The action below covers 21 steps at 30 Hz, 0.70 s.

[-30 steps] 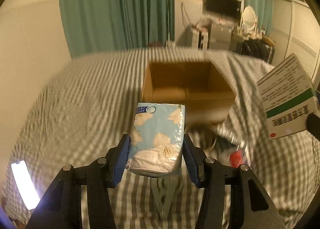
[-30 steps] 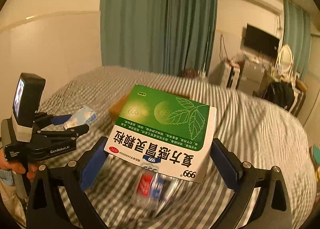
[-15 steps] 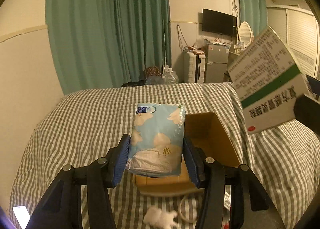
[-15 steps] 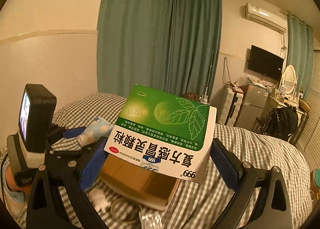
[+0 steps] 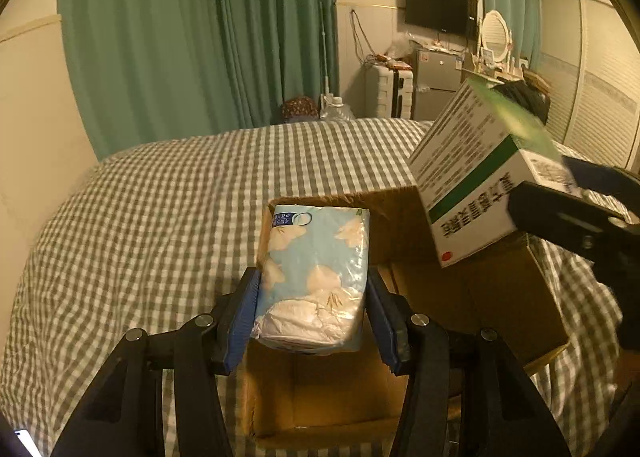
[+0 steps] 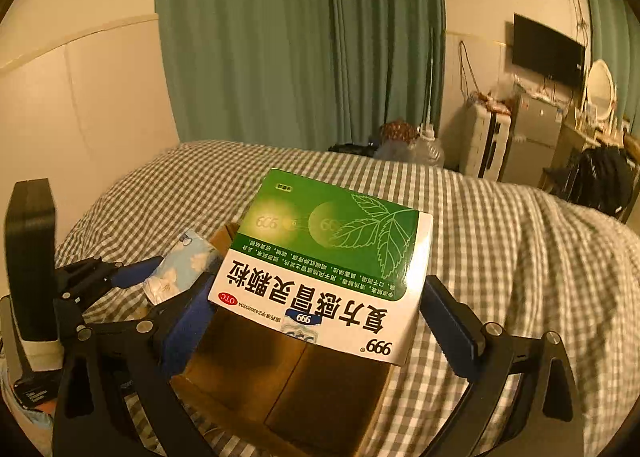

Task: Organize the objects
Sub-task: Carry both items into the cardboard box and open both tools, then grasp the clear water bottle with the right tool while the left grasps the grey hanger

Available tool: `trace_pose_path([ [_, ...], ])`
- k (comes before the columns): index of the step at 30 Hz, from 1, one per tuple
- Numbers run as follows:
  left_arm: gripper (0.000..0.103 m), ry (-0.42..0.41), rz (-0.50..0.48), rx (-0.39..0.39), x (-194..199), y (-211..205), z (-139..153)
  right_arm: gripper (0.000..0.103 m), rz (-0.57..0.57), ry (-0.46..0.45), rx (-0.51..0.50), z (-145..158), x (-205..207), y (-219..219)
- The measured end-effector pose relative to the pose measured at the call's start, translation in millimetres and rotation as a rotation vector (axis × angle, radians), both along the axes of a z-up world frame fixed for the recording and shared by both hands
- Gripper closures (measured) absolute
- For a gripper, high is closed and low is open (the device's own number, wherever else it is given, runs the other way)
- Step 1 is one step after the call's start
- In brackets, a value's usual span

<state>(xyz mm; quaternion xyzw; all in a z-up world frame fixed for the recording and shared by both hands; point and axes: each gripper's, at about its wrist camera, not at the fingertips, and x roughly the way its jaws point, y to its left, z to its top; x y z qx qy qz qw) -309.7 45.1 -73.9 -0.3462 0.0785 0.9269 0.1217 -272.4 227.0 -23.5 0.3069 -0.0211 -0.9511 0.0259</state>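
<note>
Left wrist: a soft, crinkly blue plastic tissue pack (image 5: 314,277) is being clamped by the left gripper (image 5: 312,309) above the open brown cardboard box (image 5: 480,297) on the checked bedspread (image 5: 160,217).

Right wrist: a rigid green-and-white medicine carton (image 6: 328,277) is being squeezed by the right gripper (image 6: 320,325) over the same box.

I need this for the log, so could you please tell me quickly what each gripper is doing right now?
Left gripper: closed on the tissue pack.
Right gripper: closed on the medicine box.
</note>
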Motion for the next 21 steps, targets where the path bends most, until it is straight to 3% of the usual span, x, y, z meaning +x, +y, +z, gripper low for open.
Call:
trace_pose_path([
  [6, 0.044, -0.029, -0.013, 0.002, -2, 12, -6, 0.001, 0.012, 0.037, -0.035, 3, 5, 10],
  [8, 0.023, -0.032, -0.006, 0.007, 6, 13, -5, 0.000, -0.001, 0.051, -0.011, 10, 13, 8],
  [10, 0.016, -0.008, 0.003, 0.013, 22, 3, 2, 0.000, -0.014, 0.058, 0.000, 19, 17, 8],
  [15, 0.015, 0.047, 0.013, 0.018, 43, -10, 35, 0.000, -0.034, 0.121, -0.008, 62, 55, 15],
  [19, 0.002, 0.125, 0.035, 0.042, 69, -23, 70, 0.000, -0.045, 0.165, 0.032, 96, 87, 13],
  [21, 0.000, 0.162, 0.047, 0.050, 87, -29, 83, 0.000, -0.035, 0.189, 0.050, 111, 107, 8],
])
